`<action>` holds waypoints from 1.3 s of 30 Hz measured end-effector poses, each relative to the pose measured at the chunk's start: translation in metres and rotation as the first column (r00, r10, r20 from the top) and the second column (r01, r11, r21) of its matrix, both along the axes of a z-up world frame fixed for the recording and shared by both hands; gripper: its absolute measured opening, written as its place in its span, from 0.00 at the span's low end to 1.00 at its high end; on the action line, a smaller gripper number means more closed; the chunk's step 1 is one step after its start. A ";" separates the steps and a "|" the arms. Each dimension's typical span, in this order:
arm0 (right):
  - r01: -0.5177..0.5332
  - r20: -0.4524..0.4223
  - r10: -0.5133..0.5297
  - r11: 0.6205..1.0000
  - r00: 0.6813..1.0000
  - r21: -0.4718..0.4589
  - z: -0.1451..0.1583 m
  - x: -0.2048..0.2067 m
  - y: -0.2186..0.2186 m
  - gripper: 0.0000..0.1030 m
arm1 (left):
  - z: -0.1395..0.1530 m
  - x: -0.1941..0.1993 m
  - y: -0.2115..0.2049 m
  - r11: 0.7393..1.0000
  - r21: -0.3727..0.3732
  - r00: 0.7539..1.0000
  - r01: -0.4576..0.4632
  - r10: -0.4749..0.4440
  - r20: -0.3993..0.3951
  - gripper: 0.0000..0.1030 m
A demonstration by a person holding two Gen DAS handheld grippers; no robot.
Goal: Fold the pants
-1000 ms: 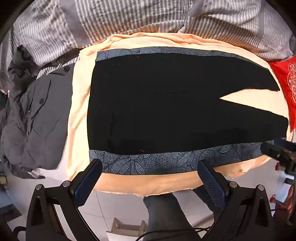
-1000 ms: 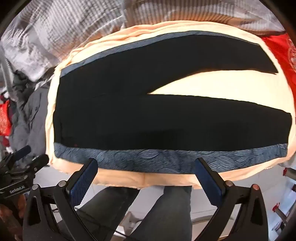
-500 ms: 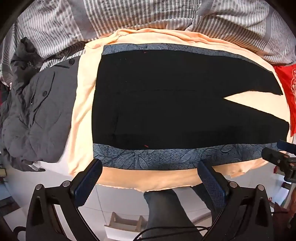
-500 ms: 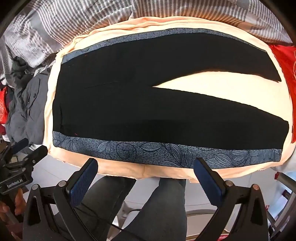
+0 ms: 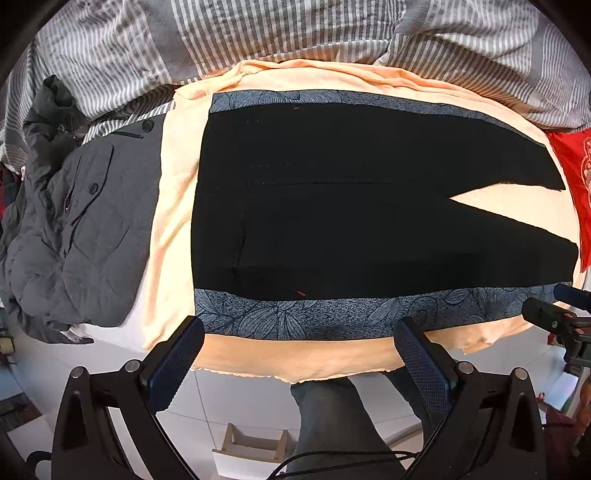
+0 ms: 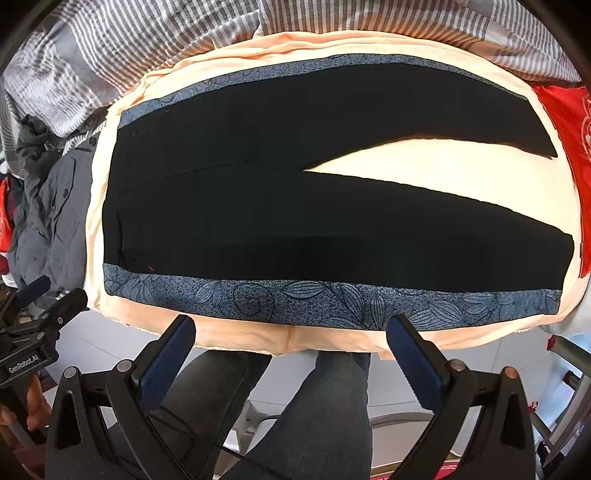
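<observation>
Black pants with blue leaf-patterned side stripes lie flat on a peach sheet, waistband to the left, legs spread apart to the right; they also show in the right wrist view. My left gripper is open and empty, held off the near edge of the bed below the pants' near stripe. My right gripper is open and empty, also off the near edge, farther right along the near leg. Each gripper shows at the edge of the other's view.
A grey quilted jacket lies heaped left of the sheet. A striped grey-white duvet runs along the far side. A red cloth lies at the right end. White tiled floor and the person's legs are below.
Both grippers have drawn back and up from the bed, so the pants sit higher and smaller in both views. The pants have not moved. Both grippers stay open.
</observation>
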State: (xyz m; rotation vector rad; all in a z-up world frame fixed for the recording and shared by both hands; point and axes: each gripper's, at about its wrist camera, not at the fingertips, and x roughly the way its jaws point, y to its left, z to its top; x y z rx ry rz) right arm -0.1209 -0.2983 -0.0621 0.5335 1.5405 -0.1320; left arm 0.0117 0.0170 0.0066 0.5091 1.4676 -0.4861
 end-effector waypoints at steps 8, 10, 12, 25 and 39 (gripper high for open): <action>0.008 0.014 -0.008 1.000 1.000 -0.005 0.005 -0.003 0.001 1.00 | 0.007 -0.001 -0.001 1.000 -0.001 1.000 0.004 -0.004 0.016 1.00; 0.005 0.017 -0.005 1.000 1.000 -0.005 0.006 -0.002 0.000 1.00 | 0.008 -0.001 -0.001 1.000 -0.001 1.000 0.003 -0.003 0.020 1.00; 0.003 0.019 -0.003 1.000 1.000 -0.005 0.007 -0.002 0.001 1.00 | 0.009 -0.002 -0.001 1.000 0.001 1.000 0.002 -0.002 0.023 1.00; 0.002 0.022 -0.002 1.000 1.000 -0.004 0.007 -0.003 0.001 1.00 | 0.012 -0.004 -0.002 1.000 0.004 0.999 0.002 -0.002 0.035 1.00; 0.007 0.040 -0.007 1.000 0.999 0.008 0.007 -0.008 -0.004 1.00 | 0.017 -0.008 -0.005 1.000 0.011 0.999 0.001 -0.002 0.053 1.00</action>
